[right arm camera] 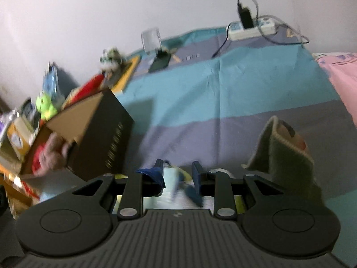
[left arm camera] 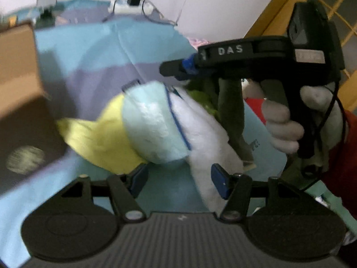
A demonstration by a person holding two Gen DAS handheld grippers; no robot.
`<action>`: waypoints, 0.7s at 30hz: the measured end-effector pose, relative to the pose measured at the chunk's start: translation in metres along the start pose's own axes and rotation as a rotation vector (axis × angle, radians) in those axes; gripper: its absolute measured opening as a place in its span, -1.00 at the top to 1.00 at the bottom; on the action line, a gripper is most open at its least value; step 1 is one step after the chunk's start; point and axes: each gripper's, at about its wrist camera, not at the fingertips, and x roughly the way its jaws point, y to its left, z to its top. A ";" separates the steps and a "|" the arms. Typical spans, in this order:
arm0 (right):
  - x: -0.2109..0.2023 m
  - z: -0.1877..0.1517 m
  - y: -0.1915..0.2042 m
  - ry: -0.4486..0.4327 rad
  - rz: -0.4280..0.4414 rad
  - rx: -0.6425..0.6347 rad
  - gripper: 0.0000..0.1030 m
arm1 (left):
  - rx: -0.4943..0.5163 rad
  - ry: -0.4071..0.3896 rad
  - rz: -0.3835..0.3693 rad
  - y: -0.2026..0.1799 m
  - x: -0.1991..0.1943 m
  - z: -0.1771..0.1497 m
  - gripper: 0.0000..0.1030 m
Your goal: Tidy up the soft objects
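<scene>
A plush toy (left arm camera: 154, 122) with a yellow beak, pale blue cap and white body hangs above the striped cloth. My left gripper (left arm camera: 179, 178) is shut on it: one pad meets the yellow part and the other presses into the white body. My right gripper (left arm camera: 171, 69), held by a gloved hand (left arm camera: 283, 125), comes in from the right at the toy's top. In the right wrist view my right gripper (right arm camera: 177, 172) stands narrow, with the plush toy (right arm camera: 171, 187) filling the gap between its pads. A dark cardboard box (right arm camera: 104, 134) stands open at the left.
A dark green fuzzy piece (right arm camera: 283, 156) with beige edging hangs right of my right gripper. A pink and red plush (right arm camera: 51, 154) lies in the box. Small toys and cartons crowd the far left. A power strip (right arm camera: 250, 28) and a phone (right arm camera: 159, 63) sit by the wall.
</scene>
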 end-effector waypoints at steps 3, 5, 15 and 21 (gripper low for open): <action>0.012 0.003 -0.015 0.059 0.054 -0.011 0.80 | -0.066 0.015 0.020 -0.001 0.022 -0.005 -0.17; 0.019 0.005 -0.019 0.095 0.100 -0.025 0.79 | -0.100 0.030 0.040 0.002 0.032 -0.008 -0.17; 0.030 0.012 -0.016 0.135 0.282 -0.120 0.92 | -0.138 -0.024 0.102 -0.004 0.045 0.006 0.08; 0.011 0.013 -0.011 0.108 0.369 -0.172 1.00 | -0.095 -0.048 0.120 -0.013 0.032 0.012 0.47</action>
